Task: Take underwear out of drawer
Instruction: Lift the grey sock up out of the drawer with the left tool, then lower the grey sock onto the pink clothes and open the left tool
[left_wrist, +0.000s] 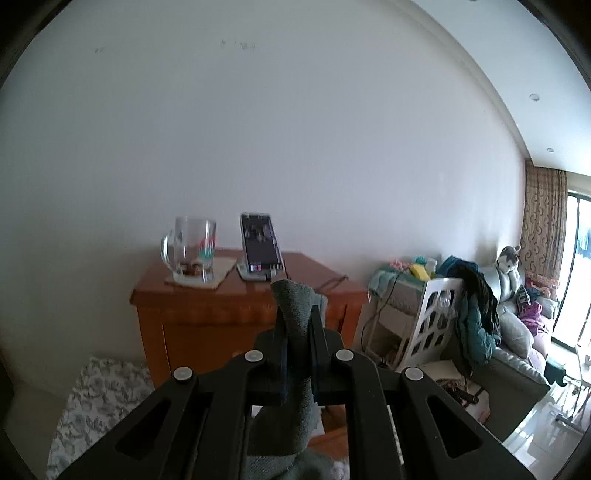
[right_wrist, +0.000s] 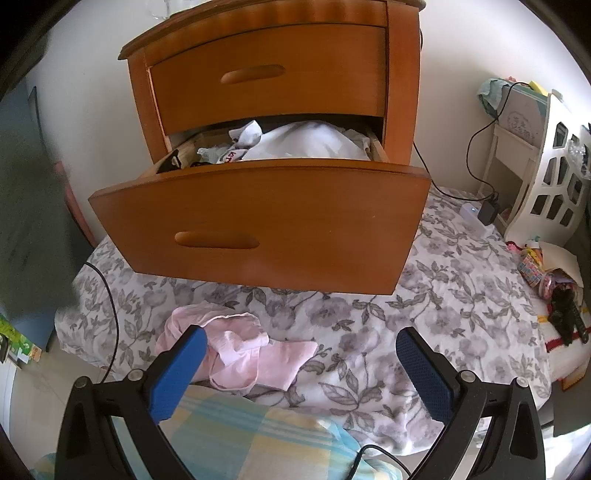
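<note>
Left gripper (left_wrist: 297, 325) clamps the grey-green knit underwear (left_wrist: 295, 306) mid-frame, clear above the orange wooden nightstand (left_wrist: 207, 310); right gripper (right_wrist: 299, 345) gapes wide before the pulled-out lower drawer (right_wrist: 258, 225).

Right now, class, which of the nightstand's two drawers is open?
The lower drawer: pulled out with white clothes showing inside, while the upper drawer sits flush and shut.

Grey-green knit garment (left_wrist: 295, 314); orange-brown wooden nightstand (right_wrist: 266, 85); pale pink crumpled cloth (right_wrist: 240, 354); grey floral-printed white bedsheet (right_wrist: 424, 295).
</note>
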